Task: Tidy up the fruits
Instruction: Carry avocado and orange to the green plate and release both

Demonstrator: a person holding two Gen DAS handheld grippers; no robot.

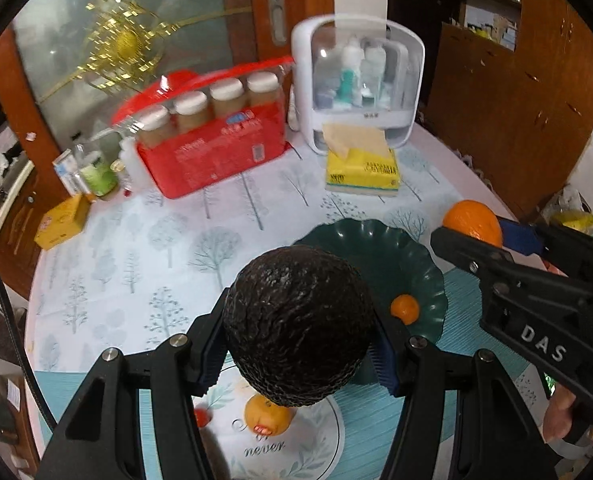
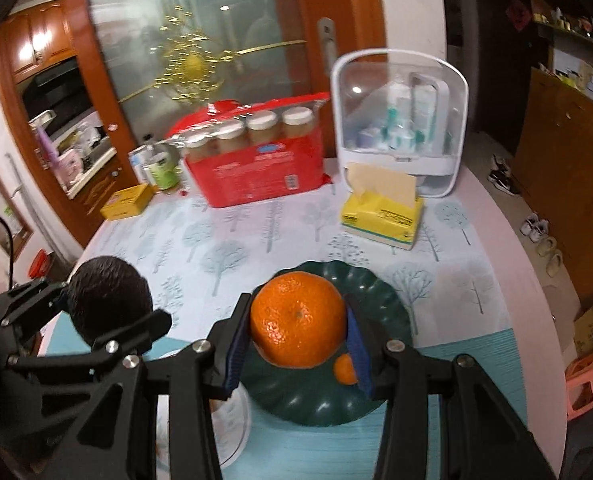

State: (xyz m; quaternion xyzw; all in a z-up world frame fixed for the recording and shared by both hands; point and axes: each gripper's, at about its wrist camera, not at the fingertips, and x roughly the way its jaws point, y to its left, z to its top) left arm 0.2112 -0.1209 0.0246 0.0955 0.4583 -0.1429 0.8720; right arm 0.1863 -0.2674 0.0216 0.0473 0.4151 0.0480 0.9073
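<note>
Over the table (image 1: 136, 248), left gripper (image 1: 300, 344) clamps avocado (image 1: 296, 324), right gripper (image 2: 296, 340) an orange (image 2: 296, 320).

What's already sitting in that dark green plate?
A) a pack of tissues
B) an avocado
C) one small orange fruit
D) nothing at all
C: a single small orange fruit lies in the green plate, while the avocado and the big orange are each held up in a gripper, and the tissues sit farther back on the table.

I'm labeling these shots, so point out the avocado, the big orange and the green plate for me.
avocado (image 1: 296, 328): left wrist view, middle of its dark skin.
big orange (image 2: 296, 320): right wrist view, centre near its navel.
green plate (image 2: 308, 404): right wrist view, bare near rim.
</note>
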